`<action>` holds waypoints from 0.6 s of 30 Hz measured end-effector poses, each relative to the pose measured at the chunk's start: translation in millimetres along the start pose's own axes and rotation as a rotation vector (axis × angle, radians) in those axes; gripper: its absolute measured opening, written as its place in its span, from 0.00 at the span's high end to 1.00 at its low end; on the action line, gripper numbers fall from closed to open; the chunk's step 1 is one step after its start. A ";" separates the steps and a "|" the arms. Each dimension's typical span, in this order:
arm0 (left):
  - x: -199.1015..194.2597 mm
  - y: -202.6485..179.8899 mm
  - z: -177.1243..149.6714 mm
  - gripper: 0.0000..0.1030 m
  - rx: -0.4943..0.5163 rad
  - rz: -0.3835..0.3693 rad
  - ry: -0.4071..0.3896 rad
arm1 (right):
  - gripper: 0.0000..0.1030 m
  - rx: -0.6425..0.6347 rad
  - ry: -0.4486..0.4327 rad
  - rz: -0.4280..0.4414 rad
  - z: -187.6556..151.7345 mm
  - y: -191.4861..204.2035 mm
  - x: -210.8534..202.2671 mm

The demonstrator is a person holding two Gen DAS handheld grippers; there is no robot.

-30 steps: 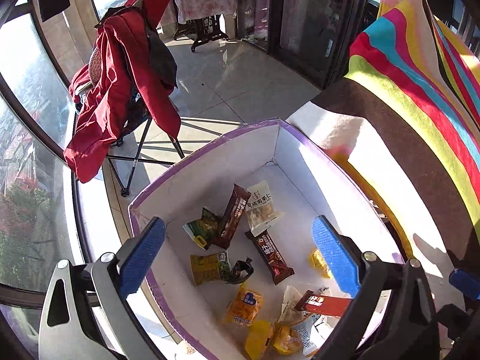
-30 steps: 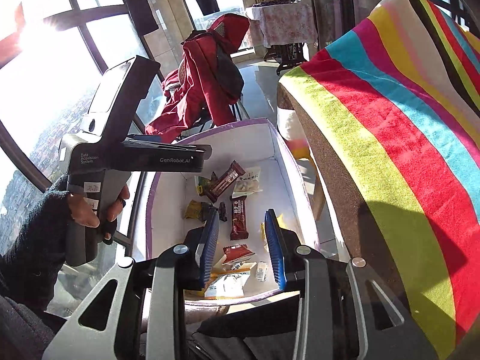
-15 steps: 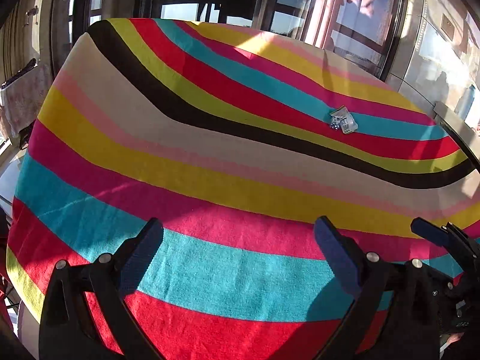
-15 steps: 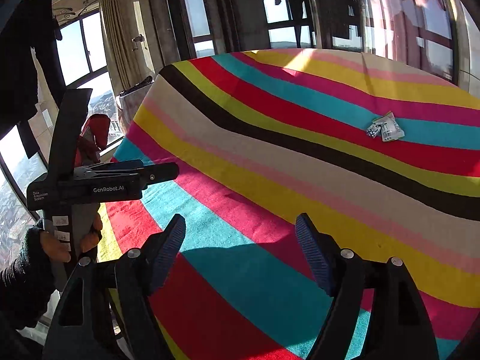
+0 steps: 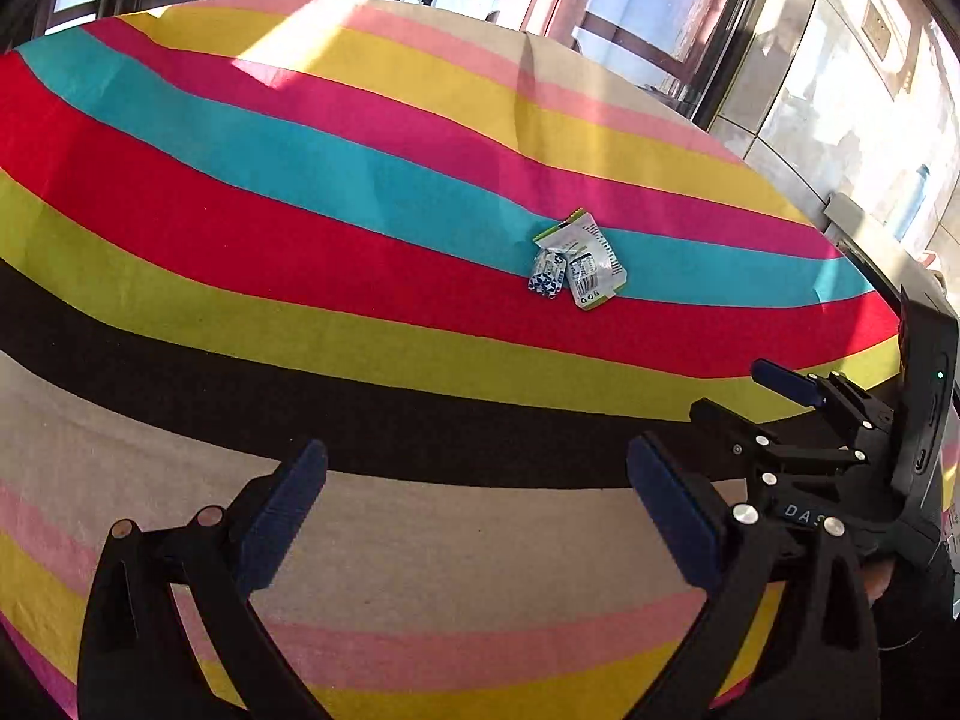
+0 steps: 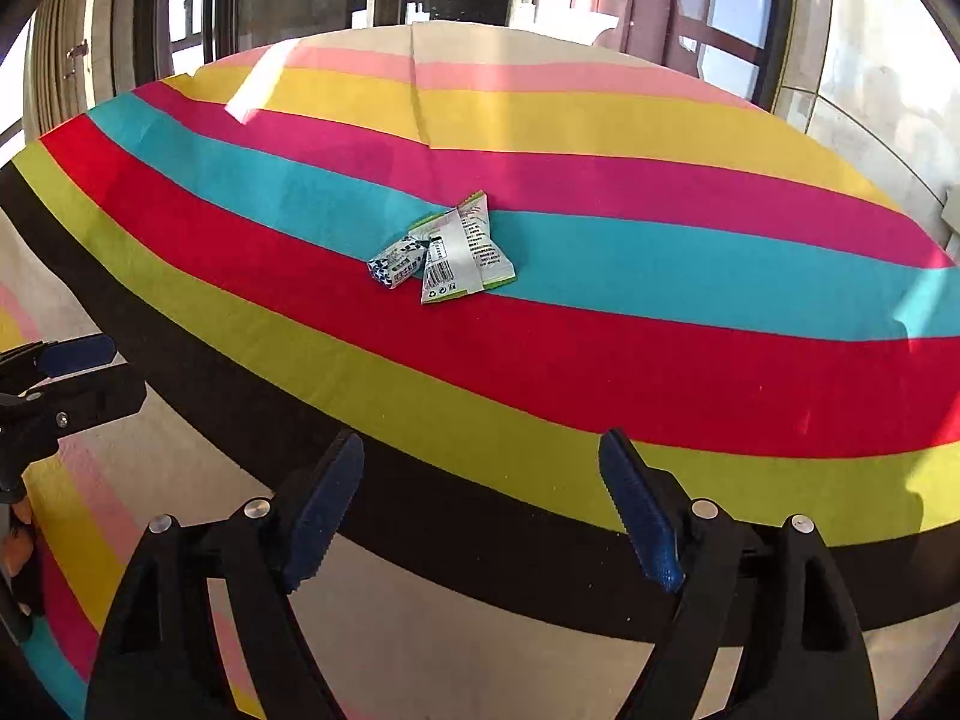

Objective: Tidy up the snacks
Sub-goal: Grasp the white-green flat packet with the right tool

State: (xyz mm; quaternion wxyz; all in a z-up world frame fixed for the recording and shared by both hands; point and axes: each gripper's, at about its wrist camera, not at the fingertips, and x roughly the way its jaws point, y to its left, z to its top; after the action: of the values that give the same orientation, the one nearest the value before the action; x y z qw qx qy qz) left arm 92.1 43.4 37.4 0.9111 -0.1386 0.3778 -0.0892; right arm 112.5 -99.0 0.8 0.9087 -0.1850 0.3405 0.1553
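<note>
Two small crinkled snack packets, blue-white [image 6: 393,264] and silver-green [image 6: 465,255], touching on far striped cloth [image 6: 600,360] (red-teal boundary). Left gripper [image 5: 477,516], right gripper [image 6: 480,516] spread, empty, near edge.

The cloth [image 6: 600,360] is showing stripes — pink, yellow, magenta, teal, red, lime, black; the packets [image 6: 444,255] are showing silver, green-edged — tongs' pads [image 6: 324,510] blue.
</note>
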 end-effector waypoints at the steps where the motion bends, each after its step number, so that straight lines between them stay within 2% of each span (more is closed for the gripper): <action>1: 1.2 1.7 0.4 0.02 -0.015 0.002 0.003 | 0.22 -0.085 -0.007 -0.026 9.3 1.5 10.1; 6: 7.3 -2.3 -2.5 0.02 0.005 0.007 0.042 | 0.17 -0.500 -0.013 -0.065 34.2 15.5 56.9; 8: 6.0 -3.5 -5.2 0.02 0.017 0.001 0.040 | 0.17 -0.687 -0.068 -0.078 37.9 23.3 64.1; 11: 2.9 -0.4 -7.9 0.02 0.012 -0.006 0.038 | 0.17 -0.883 -0.077 -0.116 43.9 29.0 77.8; 15: 2.5 2.2 -9.2 0.02 0.001 -0.003 0.043 | 0.17 -1.023 -0.092 -0.004 58.1 28.2 85.2; 18: 1.3 2.4 -11.2 0.02 -0.001 -0.003 0.042 | 0.17 -1.040 -0.004 0.163 82.0 18.3 94.7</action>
State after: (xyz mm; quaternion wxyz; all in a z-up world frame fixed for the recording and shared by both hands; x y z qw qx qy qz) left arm 85.1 43.3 28.2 0.9029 -0.1377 0.3965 -0.0931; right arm 219.2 -31.8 -10.1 0.6824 -0.5842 0.2298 0.3745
